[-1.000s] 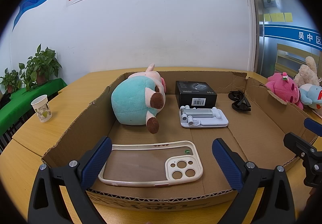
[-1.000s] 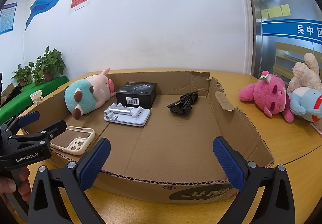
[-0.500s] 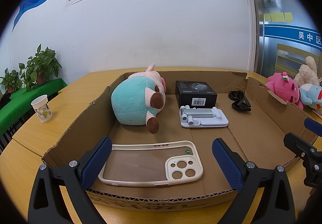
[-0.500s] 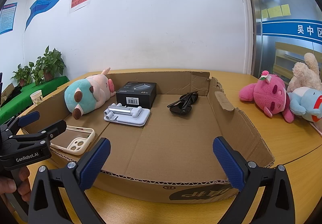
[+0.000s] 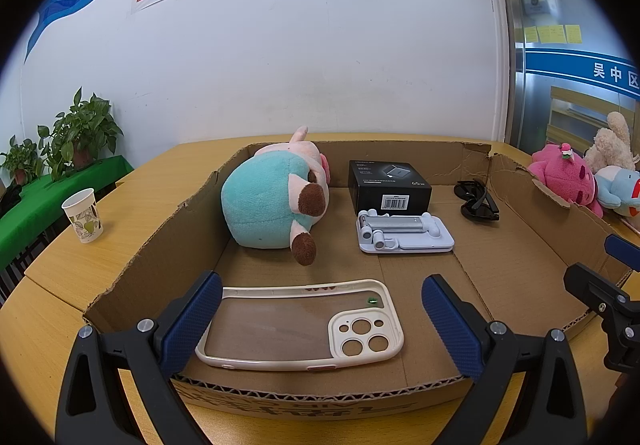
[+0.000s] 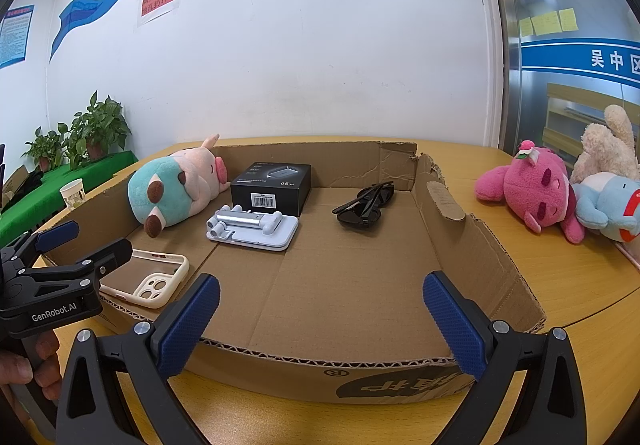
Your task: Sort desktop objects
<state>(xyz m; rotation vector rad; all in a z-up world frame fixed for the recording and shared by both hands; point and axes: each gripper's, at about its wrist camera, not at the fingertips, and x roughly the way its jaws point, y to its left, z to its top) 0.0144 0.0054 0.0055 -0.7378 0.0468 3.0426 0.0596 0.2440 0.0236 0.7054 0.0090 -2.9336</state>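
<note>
Left tongs (image 5: 320,319): hanging wide open and empty at the lower middle of the left view, framing the phone case (image 5: 304,327)
Right tongs (image 6: 320,321): gaping open, gripping nothing, hovering at the near wall of the cardboard box (image 6: 360,365)
Phone case: lying flat in the box's near left corner; probably light, bendy and slick, so I would be pinching a long side rim, not the thin camera cutout
Plush pig (image 5: 276,201): lying on its side at centre left; soft, likely squashing under grip, body being the best hold
Black carton (image 5: 386,185): sitting behind the phone stand (image 5: 404,231); stiff, flat sides
Sunglasses (image 6: 366,203): resting at centre right of the box; fragile, bridge or folded arms being safer
Hard to make out: plush toys on the desk at right being cut off by the frame edge; sorting destination not showing
</note>
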